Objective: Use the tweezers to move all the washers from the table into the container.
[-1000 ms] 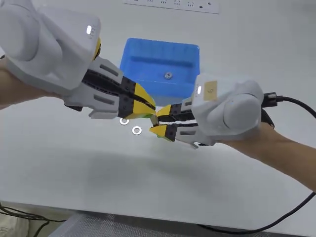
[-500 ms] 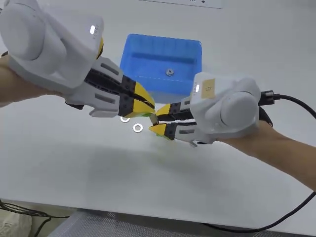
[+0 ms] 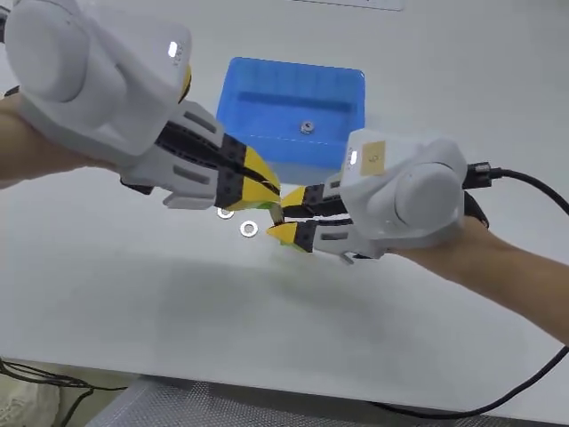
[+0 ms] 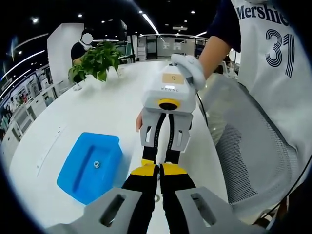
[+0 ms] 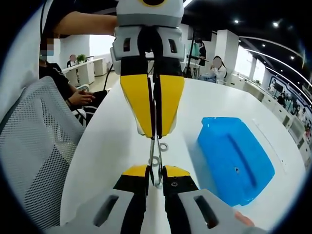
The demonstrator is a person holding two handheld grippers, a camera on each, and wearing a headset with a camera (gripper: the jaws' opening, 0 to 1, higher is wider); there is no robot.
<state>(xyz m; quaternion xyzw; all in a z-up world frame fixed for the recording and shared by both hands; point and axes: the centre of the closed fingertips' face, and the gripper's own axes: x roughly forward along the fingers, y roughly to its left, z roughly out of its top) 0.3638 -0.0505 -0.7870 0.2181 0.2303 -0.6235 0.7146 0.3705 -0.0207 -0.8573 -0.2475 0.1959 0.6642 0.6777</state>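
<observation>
Tweezers (image 5: 154, 153) in right tongs (image 5: 156, 171), jersey (image 4: 265, 73) "31"

My white table (image 3: 133, 311): blue container (image 3: 233, 107) on it, two washers (image 3: 249, 229) loose near container front.

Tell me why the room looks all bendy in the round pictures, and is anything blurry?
Left gripper view: the fisheye lens curves the table edge and ceiling lights. Right gripper view: same bending, yet the tweezers and blue container look sharp. Head view: straight lines, soft light, a faint grey shadow on the table.
</observation>
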